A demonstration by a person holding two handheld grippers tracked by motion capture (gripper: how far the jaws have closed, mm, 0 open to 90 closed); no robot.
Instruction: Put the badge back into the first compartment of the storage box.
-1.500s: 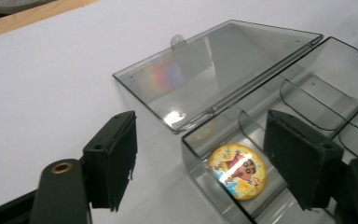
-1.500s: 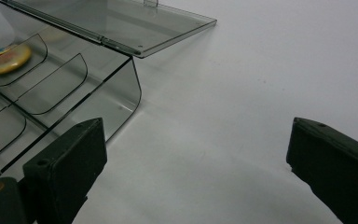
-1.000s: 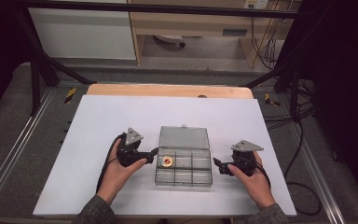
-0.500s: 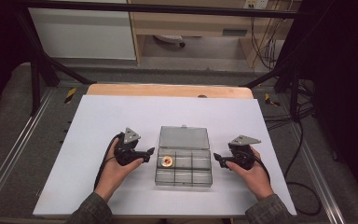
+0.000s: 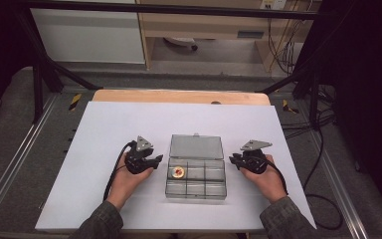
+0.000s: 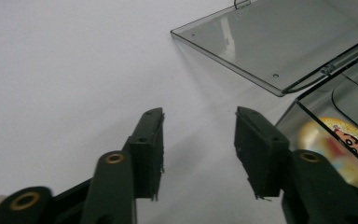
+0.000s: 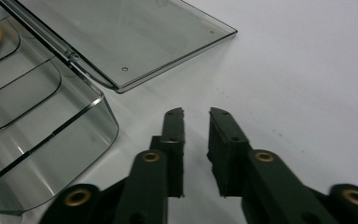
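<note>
Closed in on nothing, both sets of jaws, just now: left gripper [image 5: 155, 160] half-spread, right gripper [image 5: 233, 160] narrowed to a slim empty gap. Between them on the matte white table [image 5: 104, 129], flanked closely, sat a clear glossy plastic box [image 5: 197, 179], lid [image 5: 195, 147] flat open, round sticker [image 5: 178, 172] in its near-left compartment.

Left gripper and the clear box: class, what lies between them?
Nothing but bare white table. In the left gripper view, the left gripper, jaws just closing on nothing, stands just beside the box.
</note>
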